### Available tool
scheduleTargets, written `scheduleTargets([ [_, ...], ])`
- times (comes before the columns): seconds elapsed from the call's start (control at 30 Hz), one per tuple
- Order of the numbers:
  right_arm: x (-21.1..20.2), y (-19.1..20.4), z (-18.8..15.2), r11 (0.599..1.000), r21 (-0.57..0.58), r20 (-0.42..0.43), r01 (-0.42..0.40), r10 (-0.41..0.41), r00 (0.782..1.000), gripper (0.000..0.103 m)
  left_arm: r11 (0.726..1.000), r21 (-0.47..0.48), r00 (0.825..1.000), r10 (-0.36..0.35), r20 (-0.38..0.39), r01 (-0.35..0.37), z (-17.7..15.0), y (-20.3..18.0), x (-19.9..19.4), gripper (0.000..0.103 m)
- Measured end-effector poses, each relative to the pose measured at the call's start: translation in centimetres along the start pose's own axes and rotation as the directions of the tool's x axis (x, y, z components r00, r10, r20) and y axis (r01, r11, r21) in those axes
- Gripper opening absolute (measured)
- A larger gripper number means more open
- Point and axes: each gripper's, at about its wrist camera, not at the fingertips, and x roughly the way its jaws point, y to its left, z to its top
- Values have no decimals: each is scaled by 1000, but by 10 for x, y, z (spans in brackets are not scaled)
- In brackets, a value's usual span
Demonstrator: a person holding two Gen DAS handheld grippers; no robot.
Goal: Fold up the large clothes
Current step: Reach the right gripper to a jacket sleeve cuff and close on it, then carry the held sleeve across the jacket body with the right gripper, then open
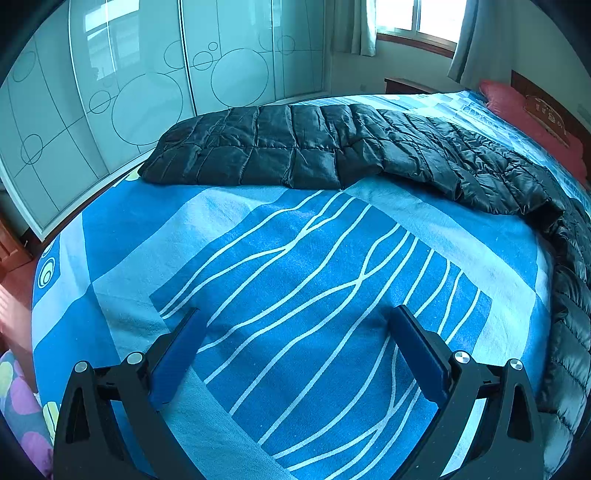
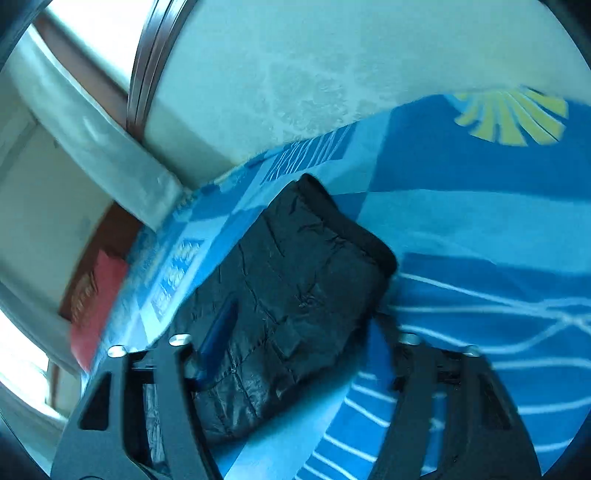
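A black quilted down jacket (image 1: 295, 147) lies spread along the far side of the bed and trails down the right edge in the left wrist view. My left gripper (image 1: 295, 321) hovers open over the bare blue sheet, with nothing between its blue pads (image 1: 417, 354). In the blurred right wrist view, one jacket sleeve (image 2: 295, 277) with a dark cuff (image 2: 351, 221) lies between the fingers of my right gripper (image 2: 306, 321). Its left blue pad (image 2: 218, 332) presses into the puffy fabric. The sleeve hides the right pad.
The bed carries a blue sheet (image 1: 258, 258) with white wavy lines. Frosted sliding wardrobe doors (image 1: 110, 92) stand beyond the far edge. A red pillow (image 1: 517, 107) lies by the wooden headboard at the right. A curtained window (image 1: 417, 14) is at the back.
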Motion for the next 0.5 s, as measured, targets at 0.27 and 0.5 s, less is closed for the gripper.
scheduleTargets([
  [0.27,-49,72,-21,981,-176,49,-81,91,995,10,1000,-1,1000,3,8,-3,0,-1,1,99],
  [0.5,-104,209,-128,840,-472,-55,-267,275,960,10,1000,-1,1000,5,18,-5,-2,-2,1,99],
])
